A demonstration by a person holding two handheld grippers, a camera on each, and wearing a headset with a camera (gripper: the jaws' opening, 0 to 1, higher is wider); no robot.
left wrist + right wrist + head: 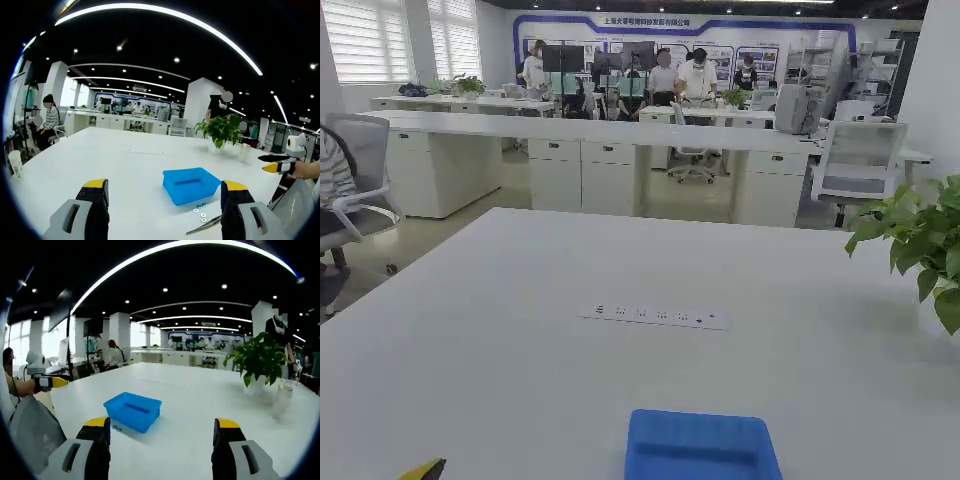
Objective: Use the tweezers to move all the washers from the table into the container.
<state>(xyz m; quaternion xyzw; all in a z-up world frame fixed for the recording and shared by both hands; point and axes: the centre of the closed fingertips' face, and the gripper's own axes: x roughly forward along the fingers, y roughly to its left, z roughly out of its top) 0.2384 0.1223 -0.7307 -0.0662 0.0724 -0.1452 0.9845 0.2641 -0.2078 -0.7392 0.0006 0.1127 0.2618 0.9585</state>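
The blue container (191,185) sat on the white bench (100,160), its inside showing plain blue. The washers (201,212) lay on the bench just beside its near wall, the tweezers (205,226) next to them. Both the left tongs (164,187) and the right tongs (164,424) gaped wide.

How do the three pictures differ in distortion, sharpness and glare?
Head view: lines straight, slightly soft, windows bright at upper left. Left gripper view: strong fisheye, ceiling light strip curved into an arc, washers tiny but distinct. Right gripper view: same bending, blue container clear, no harsh glare on the table.
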